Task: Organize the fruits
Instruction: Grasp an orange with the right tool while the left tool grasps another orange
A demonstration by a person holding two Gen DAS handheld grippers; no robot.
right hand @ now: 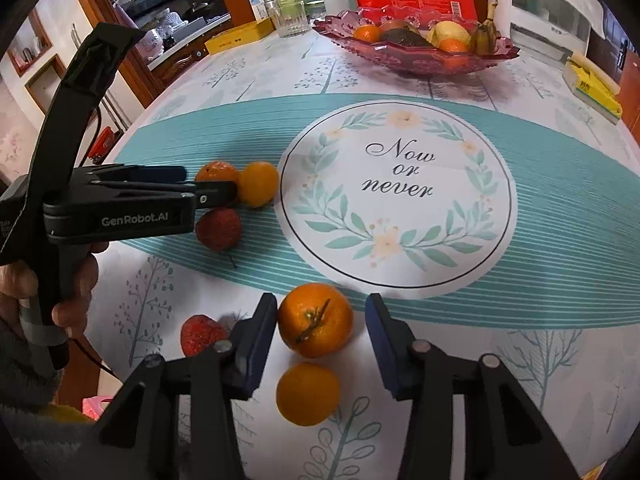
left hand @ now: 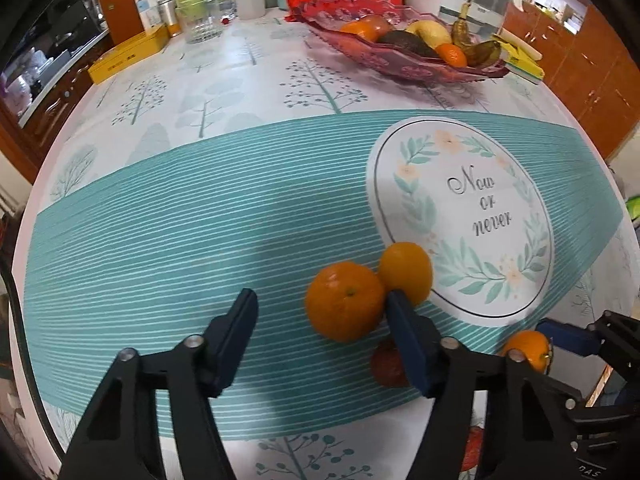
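Near table edge: your right gripper (right hand: pixel 321 336) half-open around stemmed mandarin (right hand: pixel 315 320), left gripper (left hand: pixel 320 320) half-open beside second mandarin (left hand: pixel 344 300); centre before squeezing.

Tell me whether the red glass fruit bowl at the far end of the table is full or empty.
Partly full. The red glass fruit bowl holds tangerines, a yellow fruit, a dark avocado-like fruit and browning bananas, piled above its rim.

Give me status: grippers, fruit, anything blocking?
Left gripper open around an orange, second orange touching it. Right gripper open around a stemmed orange. Fruit bowl far side; path clear.
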